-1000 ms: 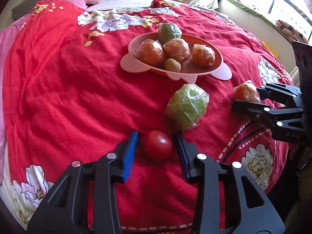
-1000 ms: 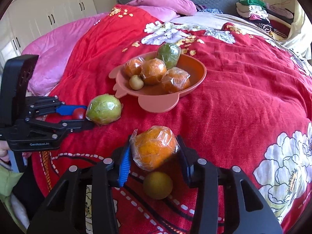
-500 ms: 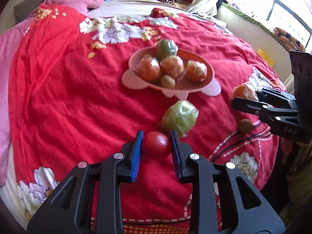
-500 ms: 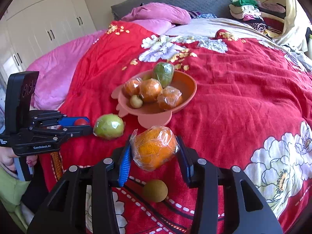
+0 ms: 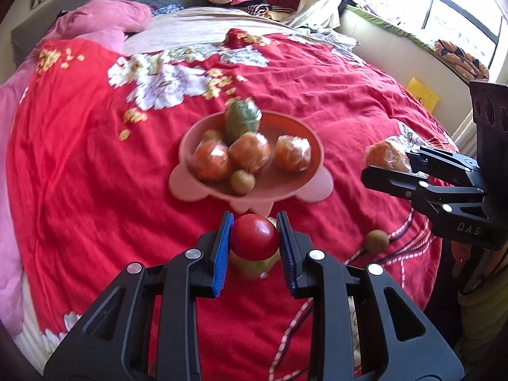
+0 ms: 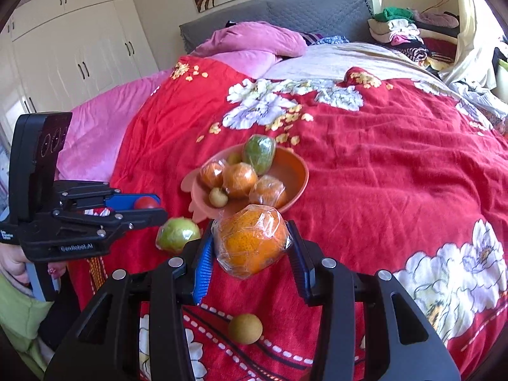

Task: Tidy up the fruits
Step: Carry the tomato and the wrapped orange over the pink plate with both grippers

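White lettering "GenRobot.AI" marks the black left gripper (image 6: 144,208); "DAS" marks the right gripper (image 6: 250,243). The left's blue pads clamp a small red tomato (image 5: 254,234), bowl at twelve o'clock. The right's pads clamp a plastic-wrapped orange (image 6: 250,241), salmon-pink plastic bowl (image 6: 298,171) at twelve o'clock.

A red floral bedspread (image 6: 397,174) is spread over the bed. Pink pillows (image 6: 254,43) are set against a grey padded headboard (image 6: 317,12). Folded clothes (image 6: 400,31) are stacked beside it. White wardrobe doors (image 6: 73,38) are seen closed.
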A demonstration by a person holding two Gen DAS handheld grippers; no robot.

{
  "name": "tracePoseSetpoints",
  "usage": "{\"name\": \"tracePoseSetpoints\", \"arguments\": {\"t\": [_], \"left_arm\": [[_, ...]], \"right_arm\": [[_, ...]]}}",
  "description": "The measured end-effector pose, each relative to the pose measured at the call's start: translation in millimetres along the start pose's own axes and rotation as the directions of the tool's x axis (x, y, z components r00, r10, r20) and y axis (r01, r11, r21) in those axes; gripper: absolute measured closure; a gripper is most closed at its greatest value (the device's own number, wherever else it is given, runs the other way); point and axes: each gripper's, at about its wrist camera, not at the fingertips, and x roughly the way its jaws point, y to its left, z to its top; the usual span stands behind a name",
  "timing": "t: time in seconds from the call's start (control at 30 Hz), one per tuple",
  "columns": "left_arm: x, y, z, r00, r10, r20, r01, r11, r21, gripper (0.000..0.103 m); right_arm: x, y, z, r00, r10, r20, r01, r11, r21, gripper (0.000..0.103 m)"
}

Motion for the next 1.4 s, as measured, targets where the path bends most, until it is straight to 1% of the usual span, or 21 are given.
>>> {"name": "tracePoseSetpoints", "arguments": {"t": [0.33, 0.57, 0.7, 1.2, 1.4], "left_arm": [[19, -20, 18, 1.000, -0.029, -0.010, 0.029, 0.999, 0.033, 0.082], [30, -22, 25, 0.999, -0.036, -0.022, 0.037, 0.999, 0.039, 0.082], [38, -22, 27, 0.998, -0.053, -0.031, 0.054, 0.998, 0.029, 0.082], [61, -17, 32, 0.996, -0.073, -0.049, 0.073, 0.997, 0.001, 0.082], [64, -15, 32, 0.996, -0.077, -0.048, 0.077, 0.997, 0.000, 0.082]], "right_arm": [[-5, -6, 21, 0.999, 0.001, 0.047, -0.001, 1.000, -0.004, 0.062], [2, -13, 31, 0.998, -0.002, 0.056, 0.001, 1.000, 0.007, 0.062], [7, -16, 35, 0.998, 0.000, 0.057, 0.000, 1.000, 0.011, 0.062], [41, -26, 49, 1.000, 0.026, 0.010, -0.027, 1.000, 0.011, 0.062], [59, -29, 54, 0.999, 0.033, -0.019, -0.033, 0.999, 0.008, 0.062]]}}
